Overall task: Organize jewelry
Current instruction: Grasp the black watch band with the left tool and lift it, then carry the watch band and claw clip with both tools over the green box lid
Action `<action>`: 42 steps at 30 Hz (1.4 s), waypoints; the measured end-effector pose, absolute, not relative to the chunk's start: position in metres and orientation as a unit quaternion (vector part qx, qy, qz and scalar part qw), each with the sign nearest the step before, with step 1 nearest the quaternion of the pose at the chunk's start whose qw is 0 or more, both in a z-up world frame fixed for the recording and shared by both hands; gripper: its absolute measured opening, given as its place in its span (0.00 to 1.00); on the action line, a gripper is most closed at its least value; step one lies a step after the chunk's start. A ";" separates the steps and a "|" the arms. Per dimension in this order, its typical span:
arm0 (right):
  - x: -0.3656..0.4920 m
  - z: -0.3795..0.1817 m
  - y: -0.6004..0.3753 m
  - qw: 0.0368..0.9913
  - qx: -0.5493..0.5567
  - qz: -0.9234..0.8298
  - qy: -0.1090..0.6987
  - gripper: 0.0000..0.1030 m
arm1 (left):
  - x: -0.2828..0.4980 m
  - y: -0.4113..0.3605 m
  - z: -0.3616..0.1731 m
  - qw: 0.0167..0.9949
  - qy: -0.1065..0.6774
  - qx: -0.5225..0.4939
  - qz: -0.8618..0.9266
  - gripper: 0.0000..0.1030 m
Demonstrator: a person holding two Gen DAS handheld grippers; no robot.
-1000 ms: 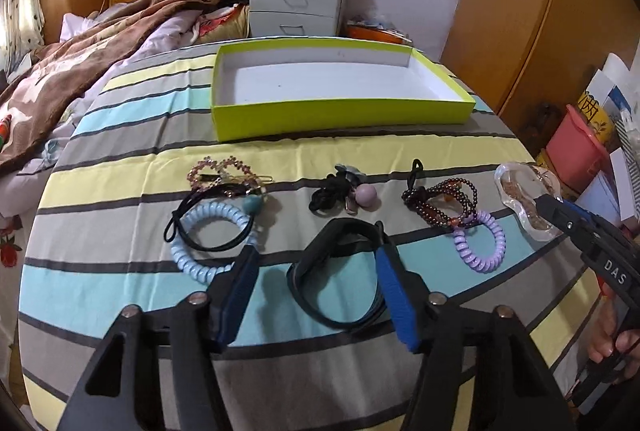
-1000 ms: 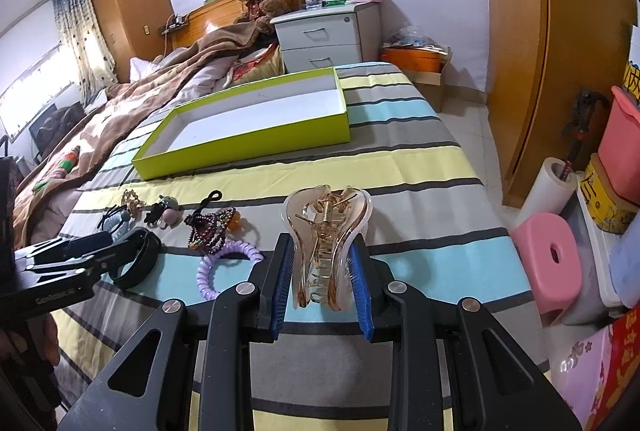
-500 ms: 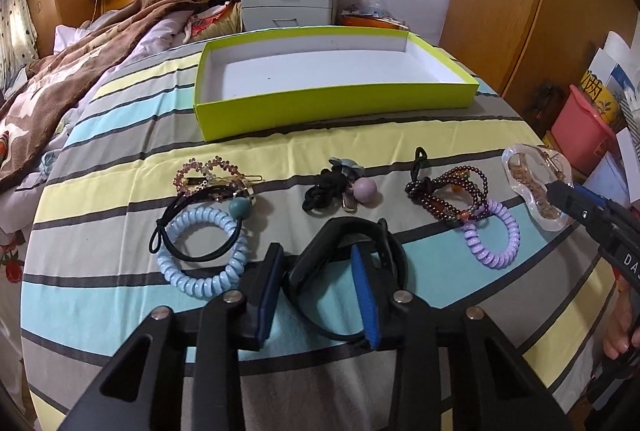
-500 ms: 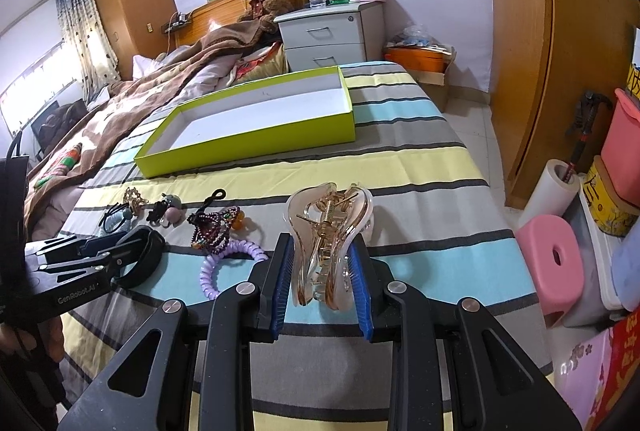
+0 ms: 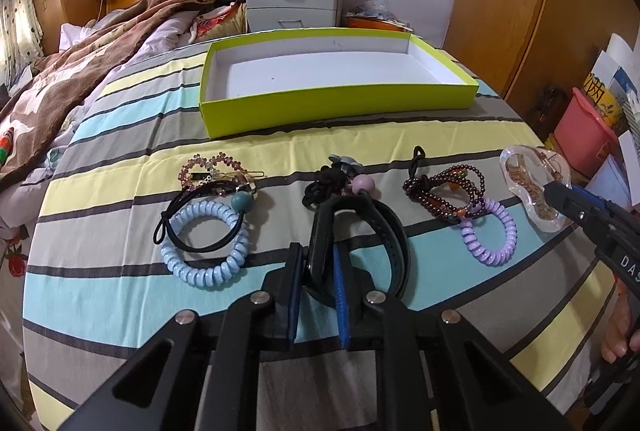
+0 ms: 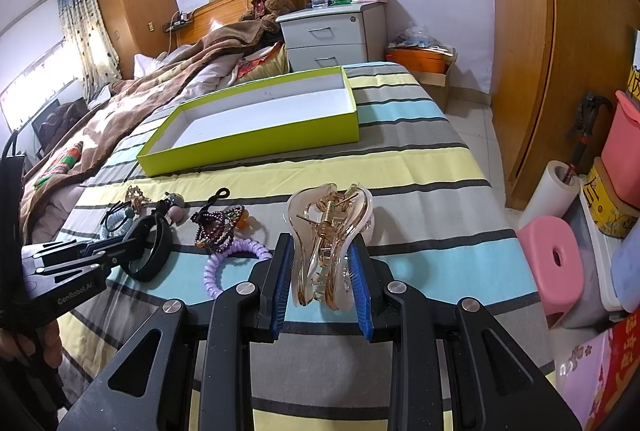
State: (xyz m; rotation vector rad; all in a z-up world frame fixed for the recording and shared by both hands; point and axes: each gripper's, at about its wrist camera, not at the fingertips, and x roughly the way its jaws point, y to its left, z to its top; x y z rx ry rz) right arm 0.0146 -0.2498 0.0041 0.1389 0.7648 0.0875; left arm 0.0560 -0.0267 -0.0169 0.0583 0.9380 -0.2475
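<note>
My left gripper is shut on one side of a black wristband, seen also in the right wrist view, on the striped bedspread. My right gripper is shut on a clear amber claw hair clip, which also shows at the right of the left wrist view. An empty lime-green tray with a white inside lies beyond the jewelry, also in the right wrist view. A light blue spiral hair tie, a lilac spiral hair tie and a dark bead bracelet lie loose.
A flower hair pin, a black elastic with a teal bead and a black tie with a pink ball lie in the row. A brown blanket covers the bed's left. A pink stool stands beside the bed's right edge.
My left gripper moved forward over the black wristband and its jaws closed from wide open onto one side of it. My right gripper stayed shut on the claw clip, almost still.
</note>
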 end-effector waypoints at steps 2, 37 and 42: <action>0.015 0.004 -0.250 0.925 0.068 0.043 0.372 0.28 | 0.055 -0.026 -0.015 0.885 0.449 0.024 -0.120 0.13; 0.042 0.064 -0.236 0.943 0.039 0.058 0.325 0.27 | 0.079 -0.002 0.039 0.904 0.414 -0.013 -0.100 0.13; 0.065 0.073 -0.236 0.944 0.036 0.064 0.323 0.27 | 0.097 0.001 0.048 0.906 0.411 -0.018 -0.096 0.13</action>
